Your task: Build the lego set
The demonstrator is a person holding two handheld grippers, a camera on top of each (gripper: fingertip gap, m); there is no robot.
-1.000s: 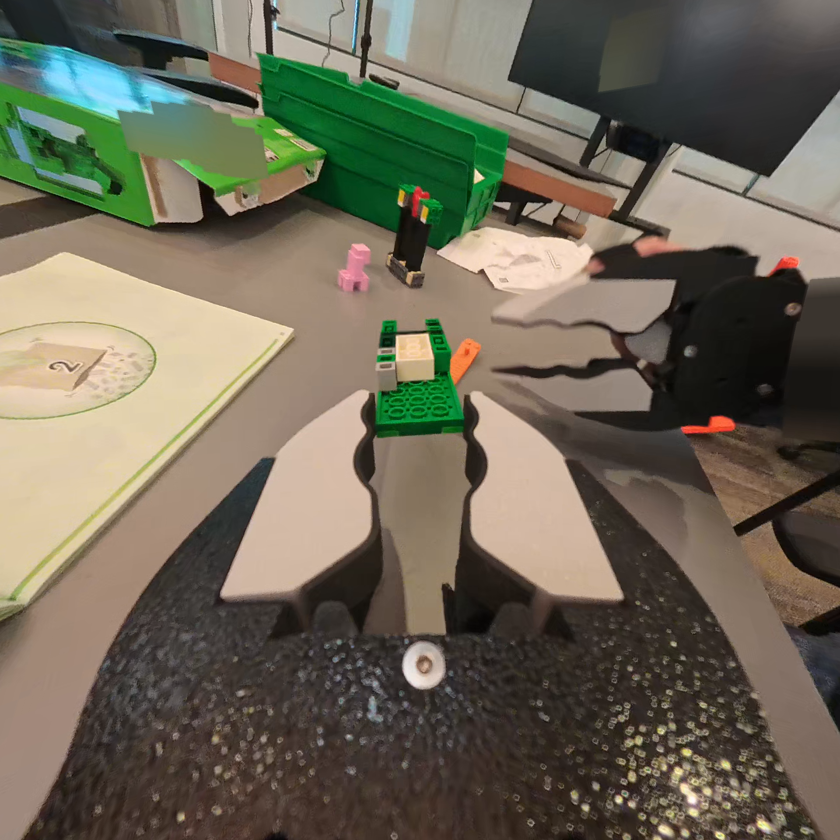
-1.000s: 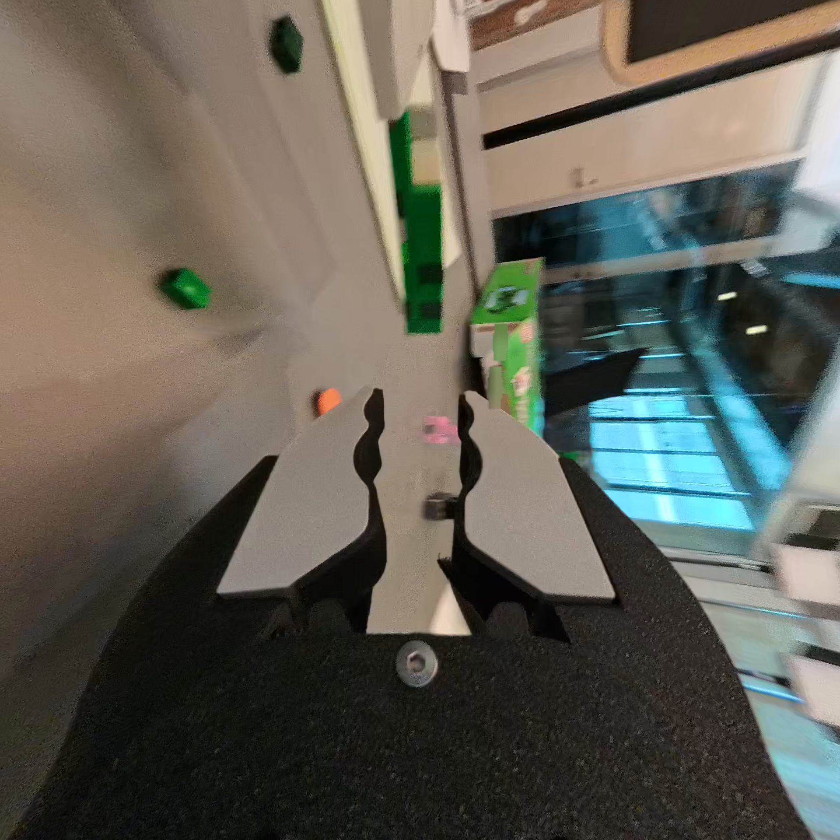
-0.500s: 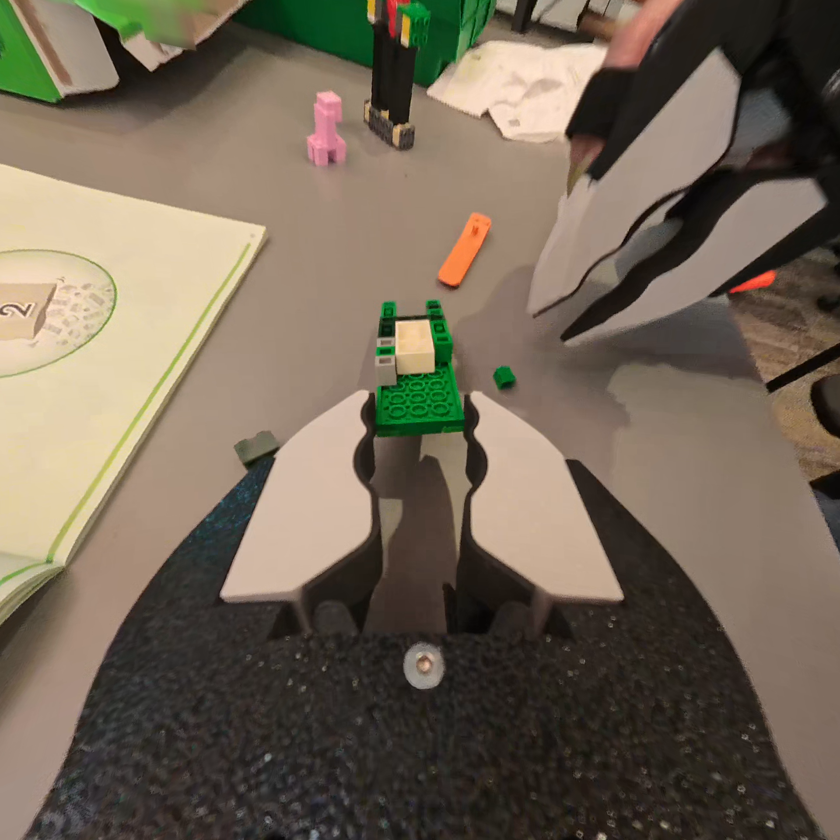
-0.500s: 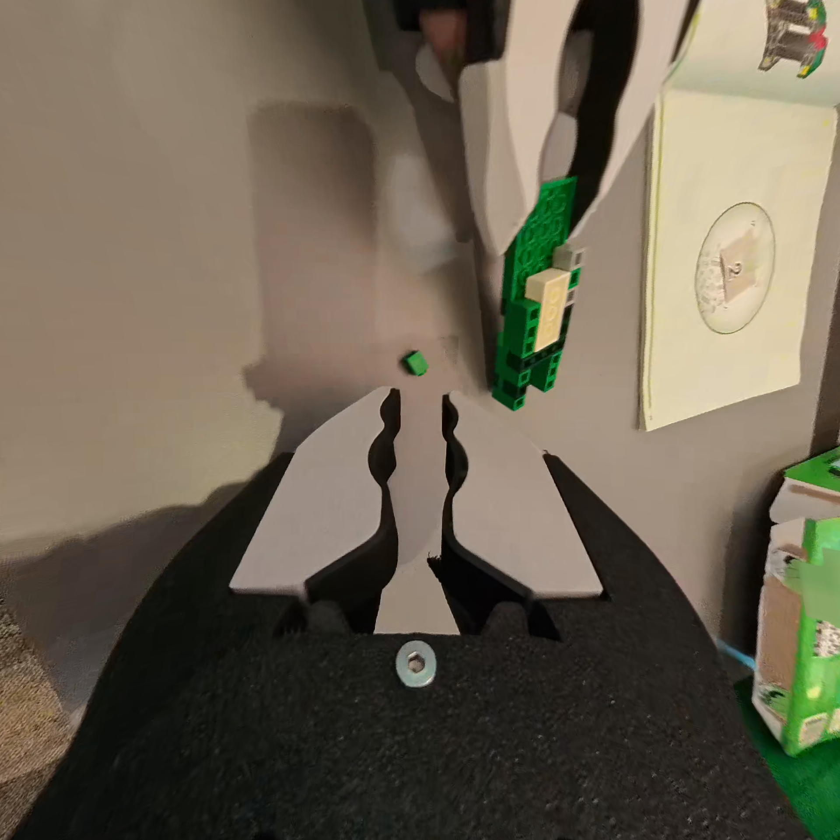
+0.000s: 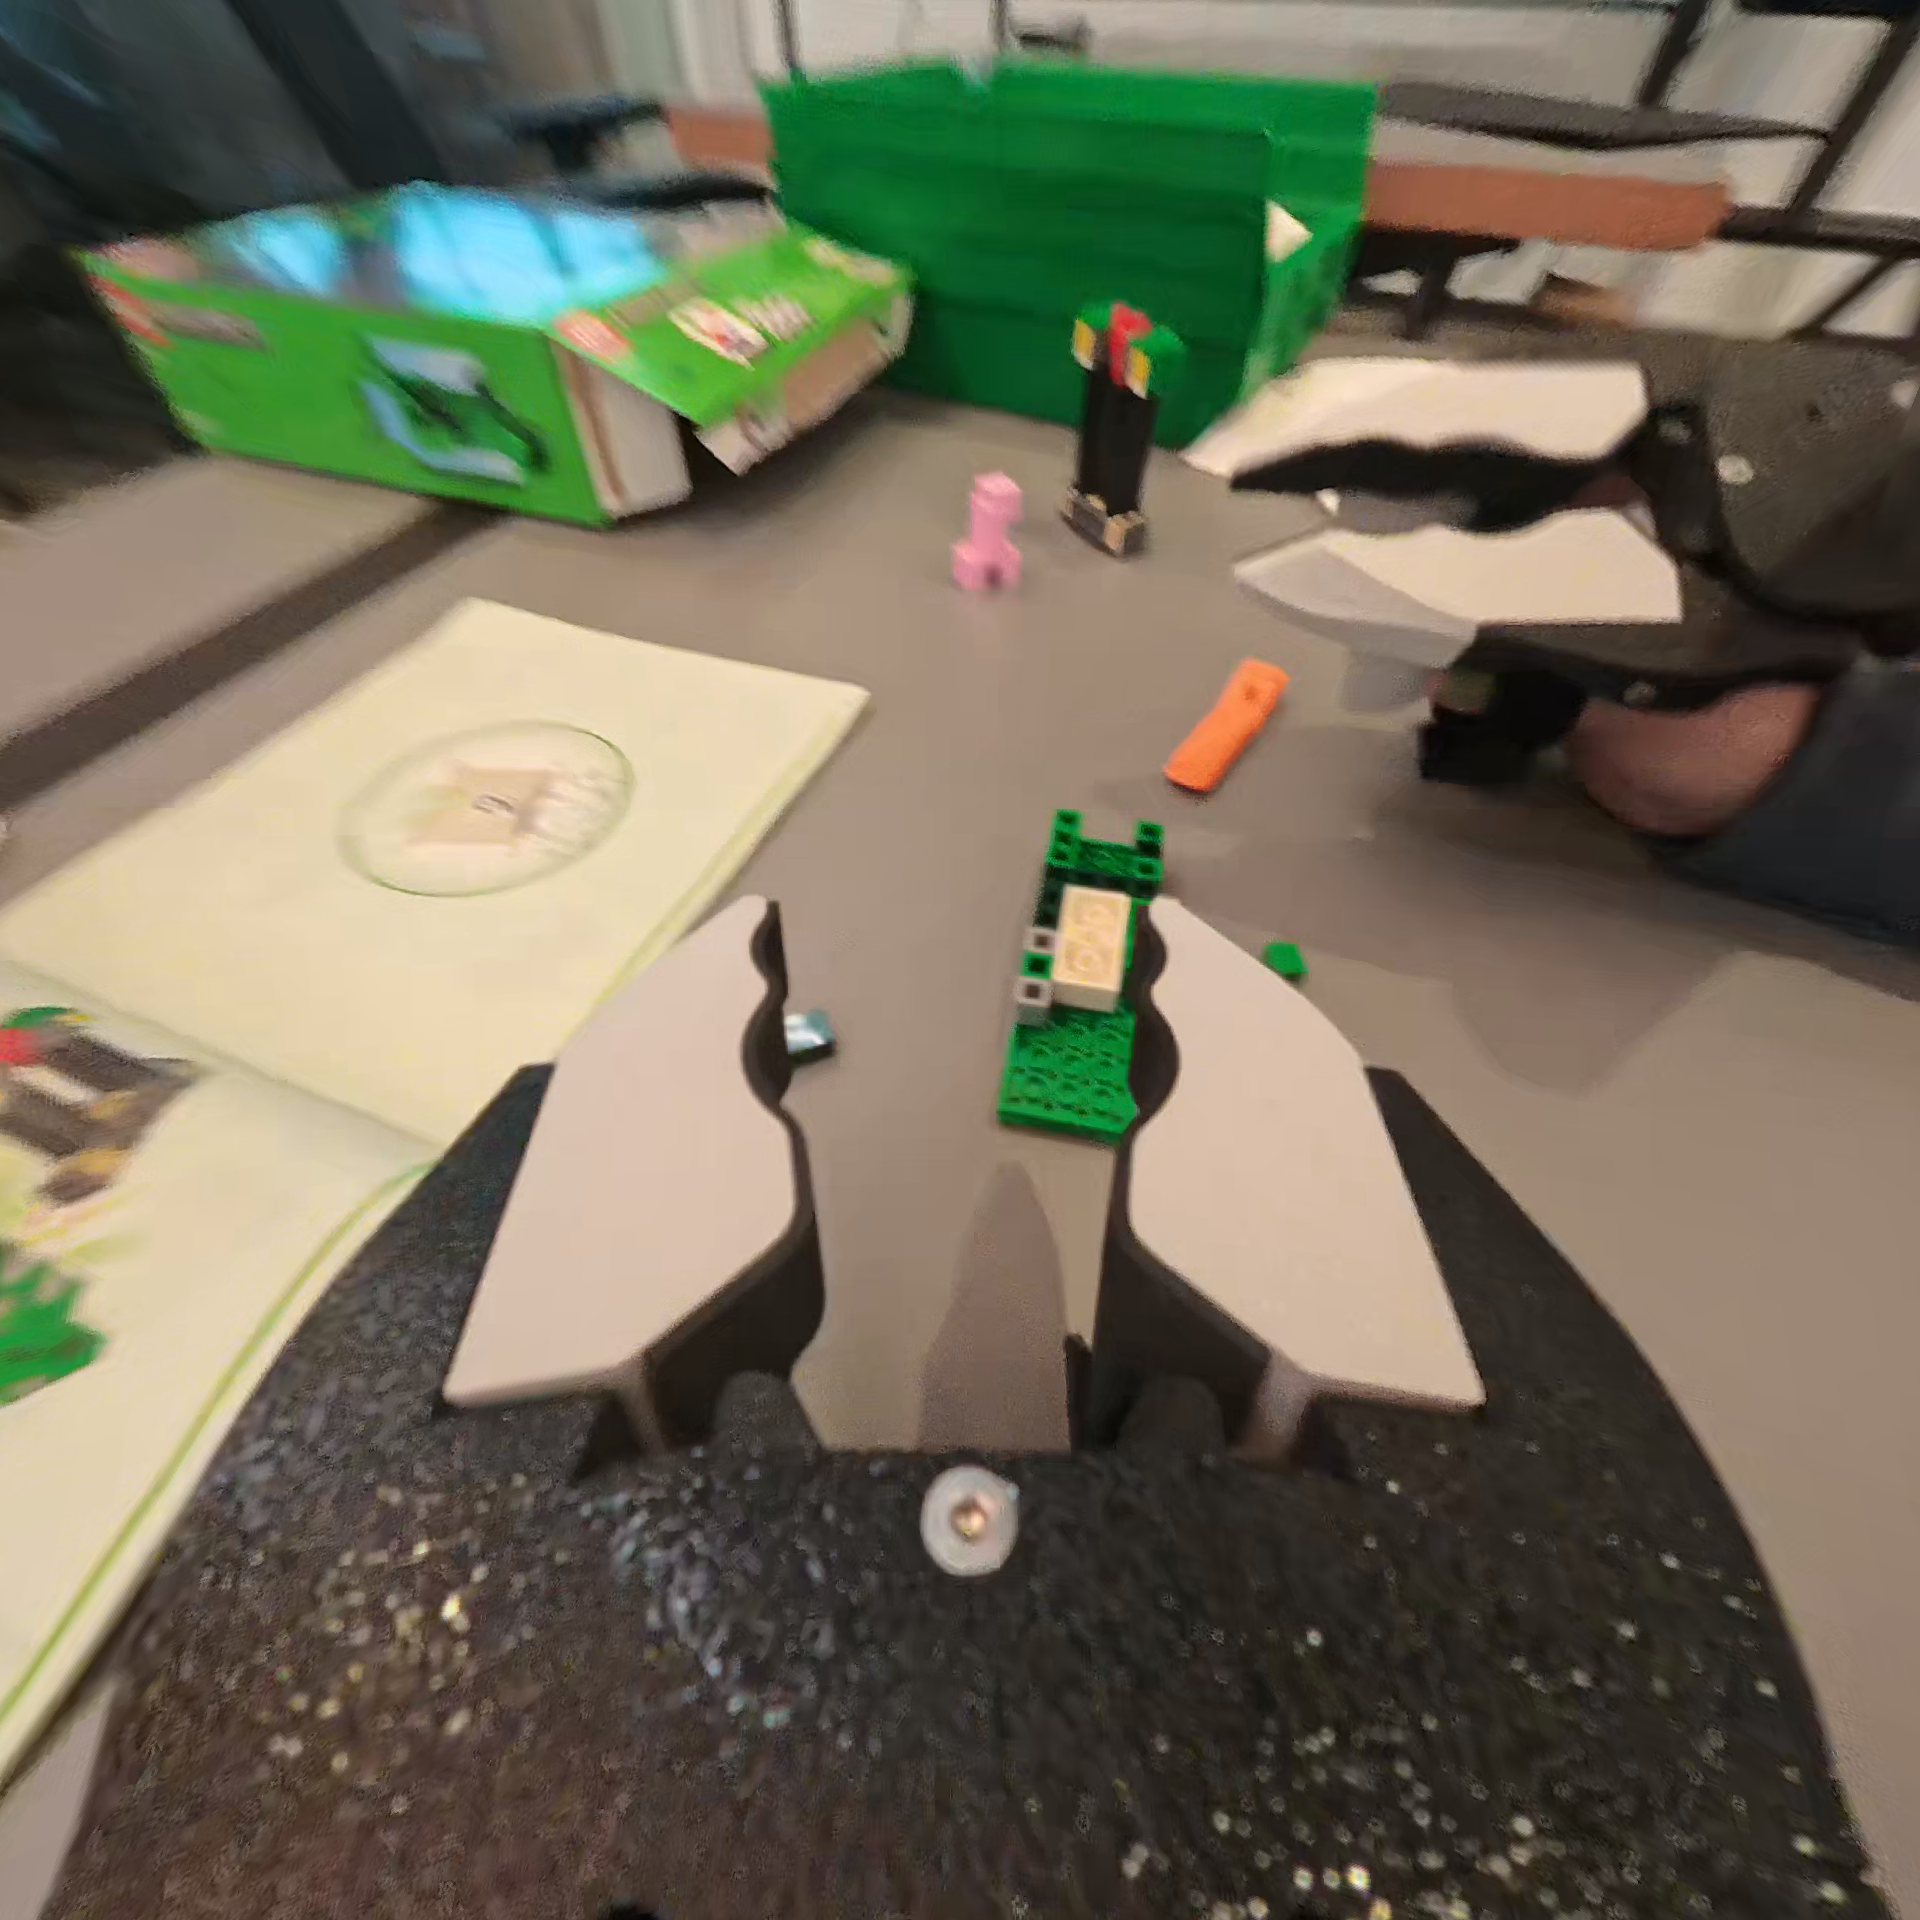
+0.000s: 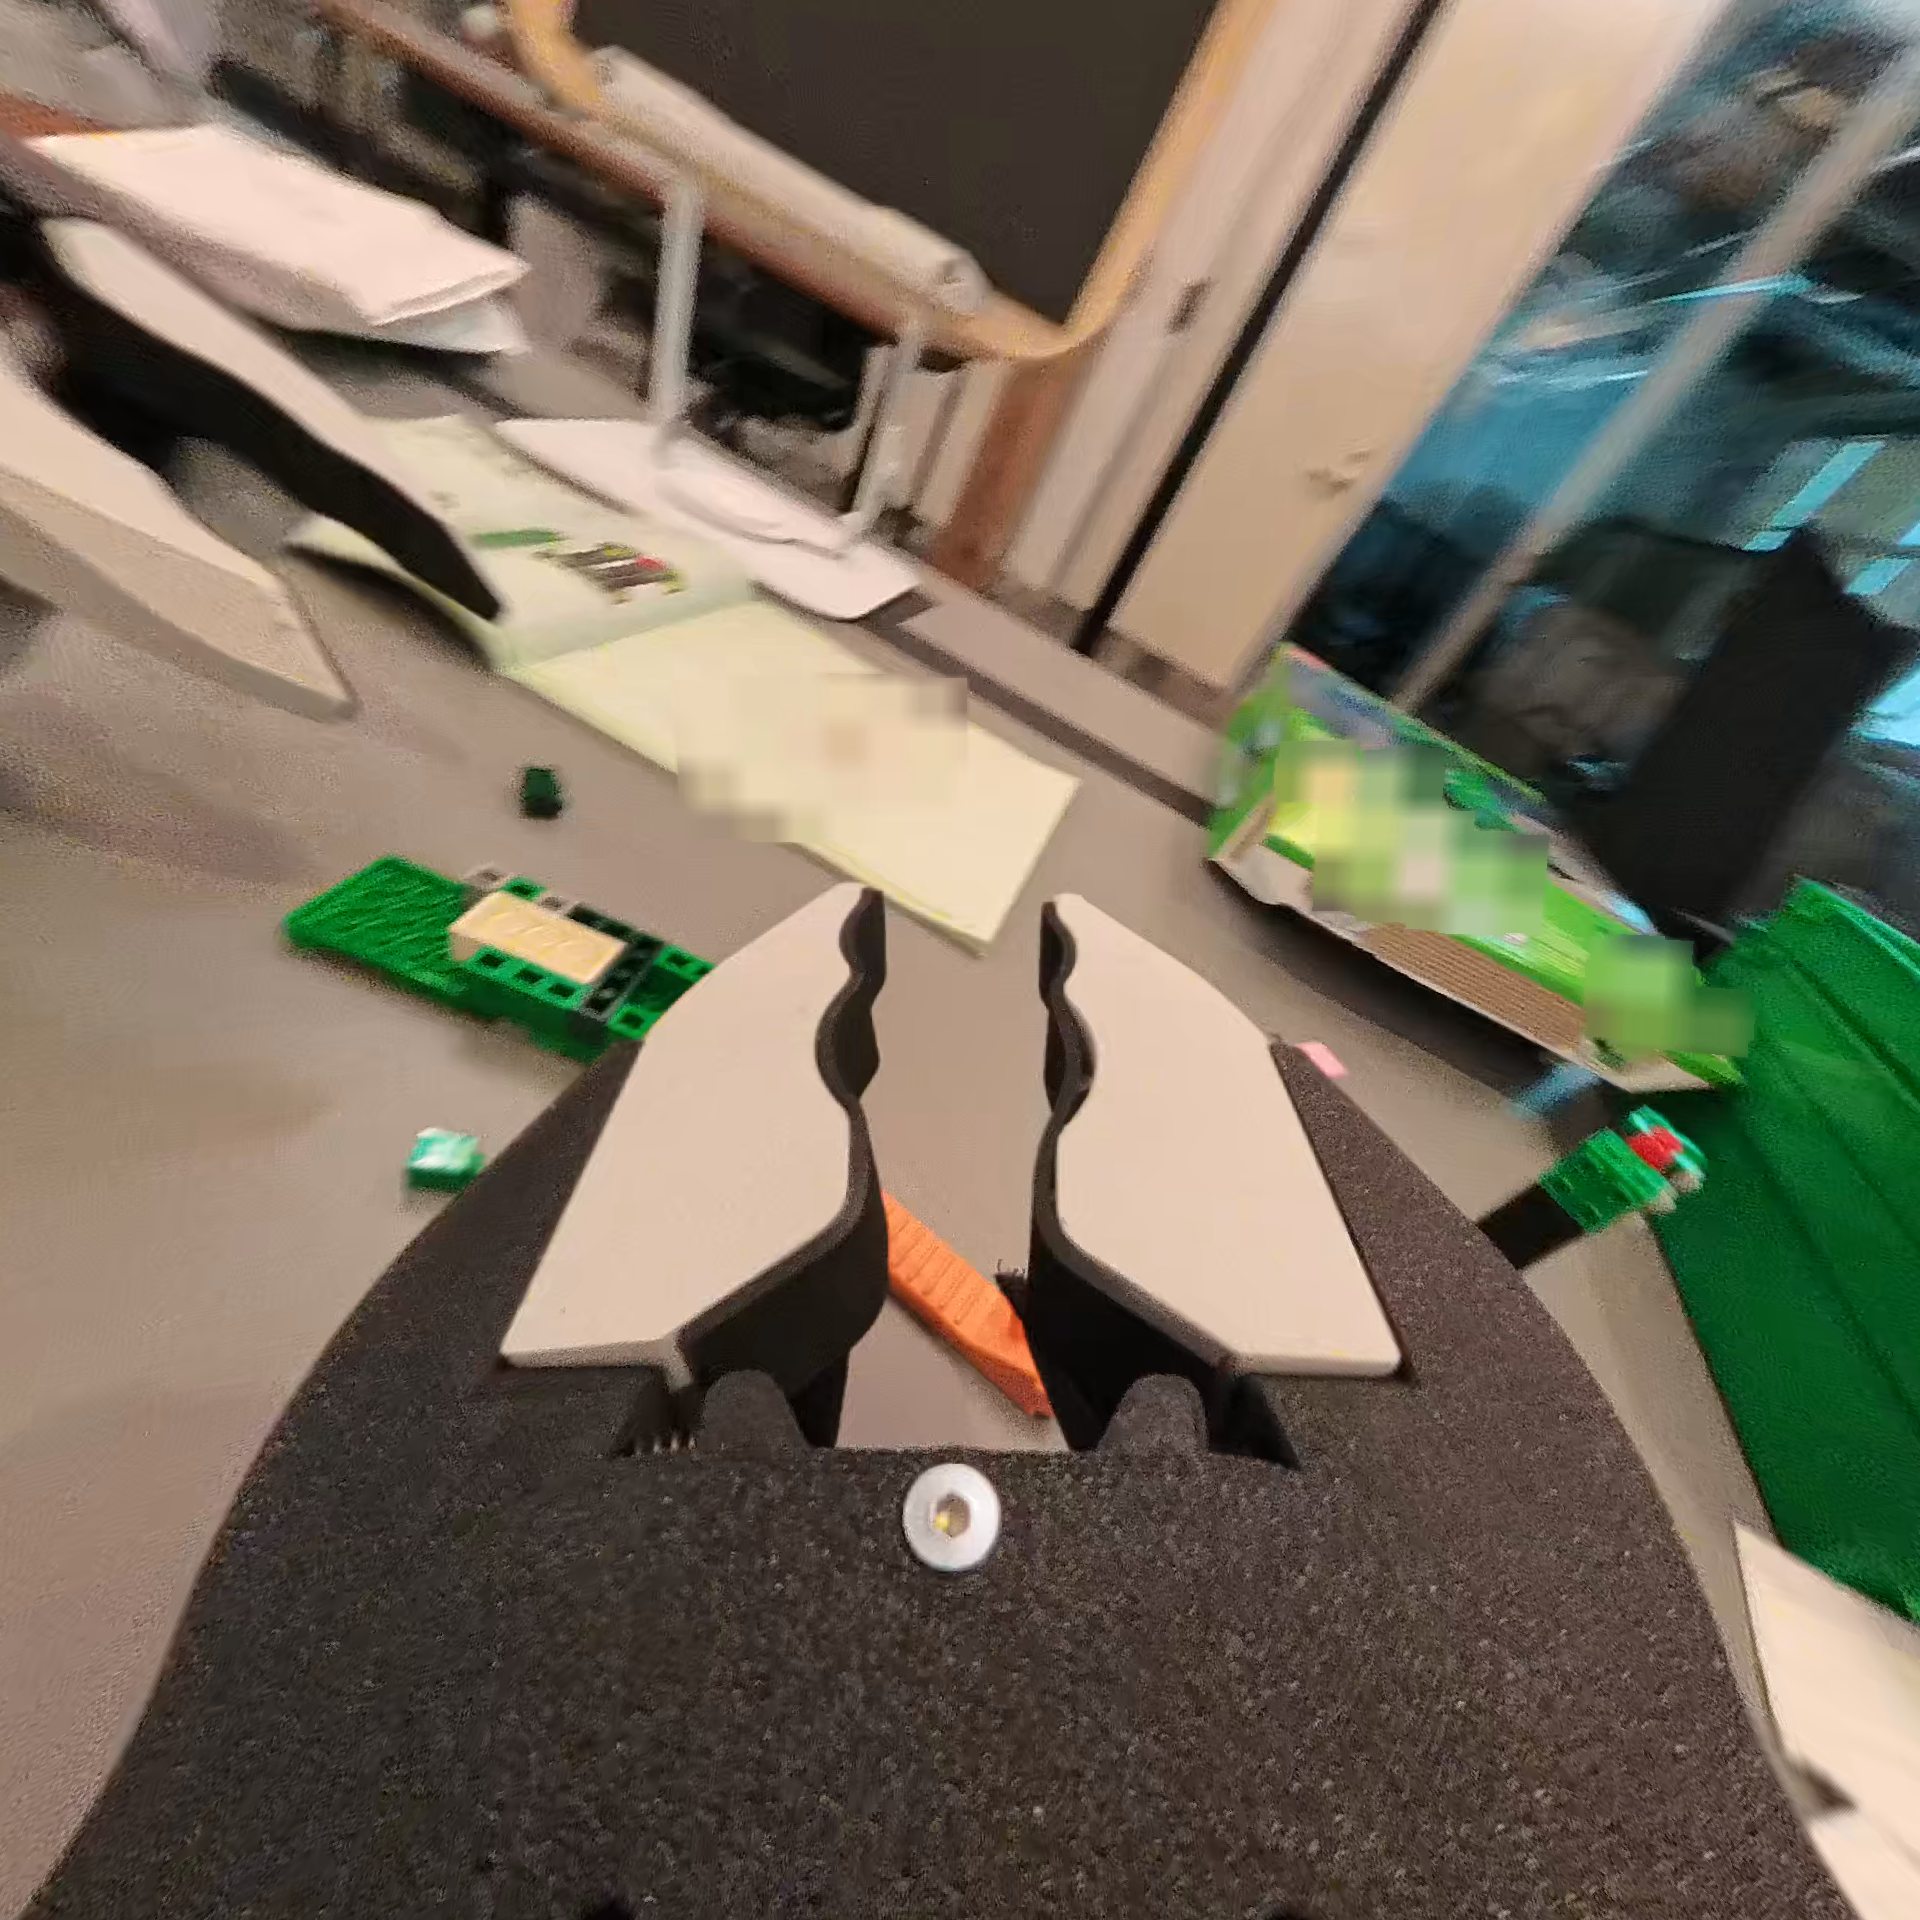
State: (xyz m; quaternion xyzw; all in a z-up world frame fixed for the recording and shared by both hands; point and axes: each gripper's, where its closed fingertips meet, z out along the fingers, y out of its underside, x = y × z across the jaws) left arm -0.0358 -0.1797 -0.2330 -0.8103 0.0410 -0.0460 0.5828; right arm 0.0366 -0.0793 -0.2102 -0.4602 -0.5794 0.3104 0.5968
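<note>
The green lego build (image 5: 1081, 997), a green plate with a cream brick and small grey pieces on top, lies on the grey table (image 5: 1558, 1143). My left gripper (image 5: 961, 914) is open around it, and the build sits close to the right finger. The build also shows in the right wrist view (image 6: 499, 961), at the left. My right gripper (image 6: 958, 906) is open and empty, low over an orange brick separator (image 6: 956, 1299). In the left wrist view the right gripper (image 5: 1455, 520) is at the far right. Loose small green pieces (image 5: 1285, 958) (image 6: 445, 1156) lie near the build.
An open instruction booklet (image 5: 416, 831) lies at the left. A green set box (image 5: 468, 343) and a green crate (image 5: 1060, 208) stand at the back. A pink figure (image 5: 987, 533) and a black tower (image 5: 1117, 436) stand beyond the orange separator (image 5: 1226, 724). A small grey-teal piece (image 5: 808, 1034) lies by my left finger. The orange brick separator (image 6: 956, 1299) sits 9 centimeters or so from the ends of my right fingers. It is also in sight in the left wrist view (image 5: 1235, 719).
My left gripper has opened and let go of the green build, which now lies on the table. My right gripper has swung down low over the orange separator and opened wider.
</note>
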